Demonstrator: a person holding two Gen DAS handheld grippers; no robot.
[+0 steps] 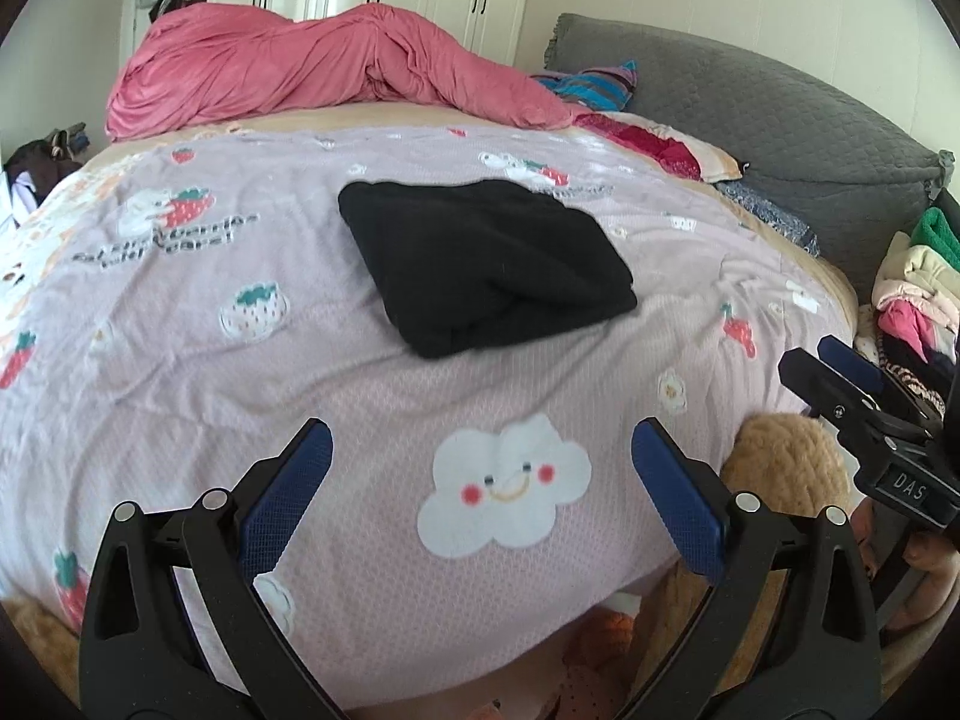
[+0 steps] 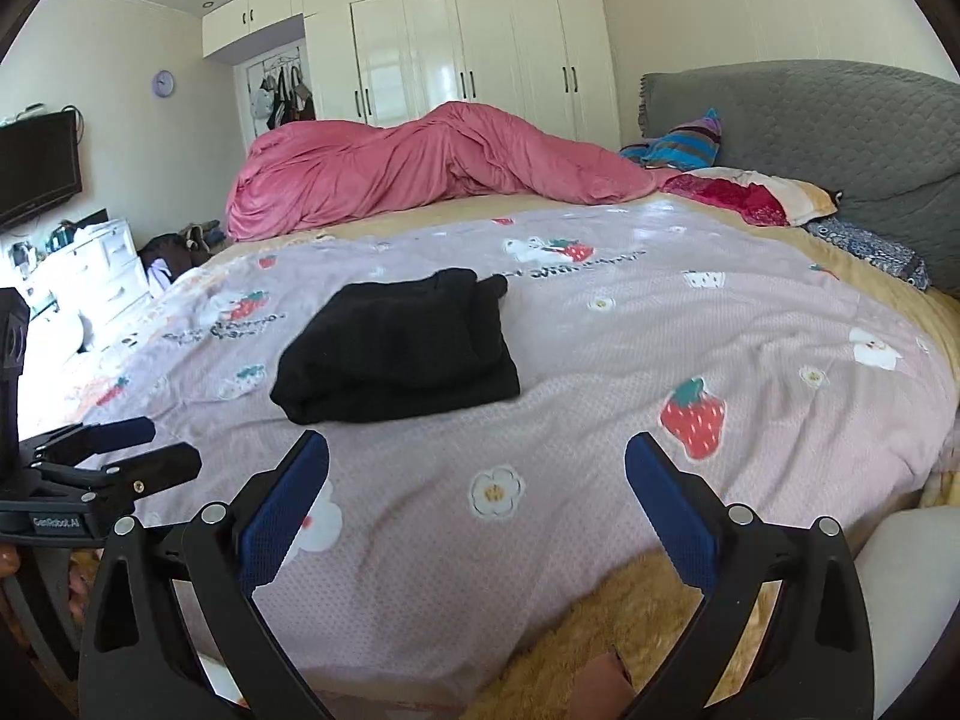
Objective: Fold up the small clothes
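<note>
A folded black garment (image 1: pixel 486 261) lies on the lilac strawberry-print blanket (image 1: pixel 240 312) in the middle of the bed; it also shows in the right wrist view (image 2: pixel 399 348). My left gripper (image 1: pixel 480 450) is open and empty, held over the blanket's near edge, well short of the garment. My right gripper (image 2: pixel 477 462) is open and empty too, near the bed's front edge. The right gripper shows at the right edge of the left wrist view (image 1: pixel 840 372), and the left gripper shows at the left edge of the right wrist view (image 2: pixel 150 444).
A pink duvet (image 1: pixel 336 72) is heaped at the far side of the bed. A grey headboard (image 1: pixel 780 120) and pillows stand at the right. A pile of clothes (image 1: pixel 918 288) sits at the far right. Wardrobes (image 2: pixel 468 54) line the back wall.
</note>
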